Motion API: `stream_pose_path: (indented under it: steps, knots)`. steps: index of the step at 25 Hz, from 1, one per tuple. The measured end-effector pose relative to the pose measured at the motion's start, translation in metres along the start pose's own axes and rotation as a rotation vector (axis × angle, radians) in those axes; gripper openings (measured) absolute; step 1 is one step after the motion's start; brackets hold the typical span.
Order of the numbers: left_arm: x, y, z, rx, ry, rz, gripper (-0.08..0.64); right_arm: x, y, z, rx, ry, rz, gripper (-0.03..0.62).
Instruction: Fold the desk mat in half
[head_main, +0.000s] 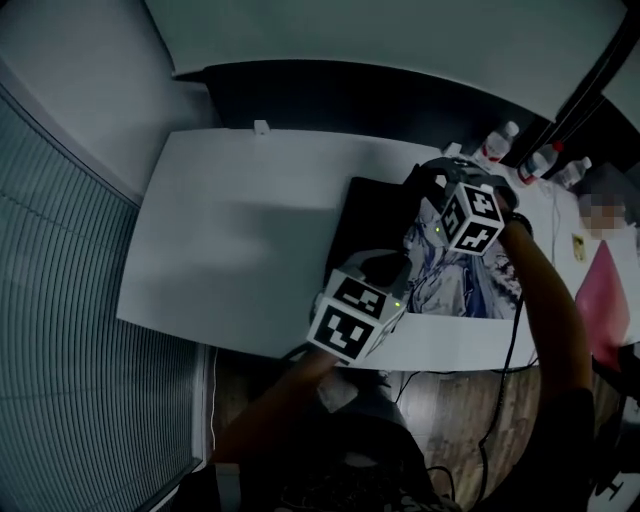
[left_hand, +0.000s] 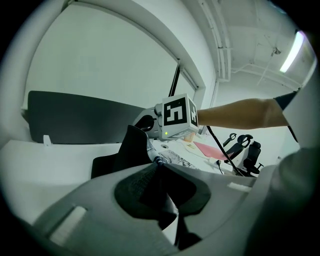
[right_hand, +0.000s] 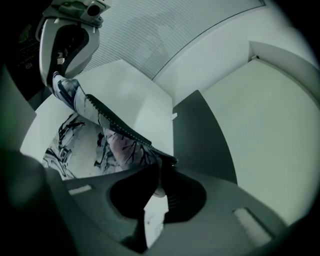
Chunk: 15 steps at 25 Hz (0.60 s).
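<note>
The desk mat (head_main: 462, 288) lies on the right part of the white table (head_main: 240, 230), its printed face up. One edge is lifted and shows the black underside (head_main: 376, 218). My left gripper (head_main: 383, 272) is shut on the near corner of that raised edge, pinched at the jaws (left_hand: 159, 163). My right gripper (head_main: 432, 190) is shut on the far corner (right_hand: 160, 172). The edge hangs stretched between them (right_hand: 107, 120), above the printed face (right_hand: 65, 145). Each gripper shows in the other's view: the right one's marker cube (left_hand: 177, 112) and the left gripper body (right_hand: 67, 42).
Water bottles (head_main: 497, 143) stand at the table's back right. A pink sheet (head_main: 610, 300) lies at the right. A small white clip (head_main: 262, 127) sits on the back edge, with a dark panel (left_hand: 75, 117) behind it. Cables (head_main: 510, 350) hang off the front. Window blinds (head_main: 70, 330) are on the left.
</note>
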<state>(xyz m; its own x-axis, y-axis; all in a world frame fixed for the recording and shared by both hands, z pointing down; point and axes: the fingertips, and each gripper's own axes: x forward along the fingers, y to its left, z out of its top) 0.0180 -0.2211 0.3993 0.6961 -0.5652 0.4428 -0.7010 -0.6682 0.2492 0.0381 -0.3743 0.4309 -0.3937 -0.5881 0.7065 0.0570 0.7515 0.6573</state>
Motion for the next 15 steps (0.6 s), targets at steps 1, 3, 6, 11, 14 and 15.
stream_pose_path:
  steps: [1, 3, 6, 11, 14, 15]
  knots:
    - [0.009, -0.012, 0.000, 0.004, -0.002, -0.004, 0.035, -0.006, 0.004, -0.014, -0.003, 0.005, -0.001, 0.029]
    - [0.027, -0.034, -0.002, 0.015, -0.009, -0.012, 0.035, -0.016, 0.013, -0.042, -0.012, 0.020, -0.011, 0.029]
    - [0.054, -0.060, -0.004, 0.021, -0.008, -0.022, 0.035, -0.026, 0.024, -0.080, -0.028, 0.042, -0.027, 0.029]
    - [0.105, -0.112, -0.010, 0.031, 0.019, -0.064, 0.035, -0.048, 0.042, -0.153, -0.009, 0.076, -0.038, 0.029]
    - [0.136, -0.140, -0.011, 0.039, 0.037, -0.086, 0.035, -0.056, 0.056, -0.197, -0.004, 0.104, -0.025, 0.029]
    - [0.145, -0.148, -0.011, 0.042, 0.042, -0.090, 0.035, -0.059, 0.058, -0.209, 0.004, 0.107, -0.026, 0.029]
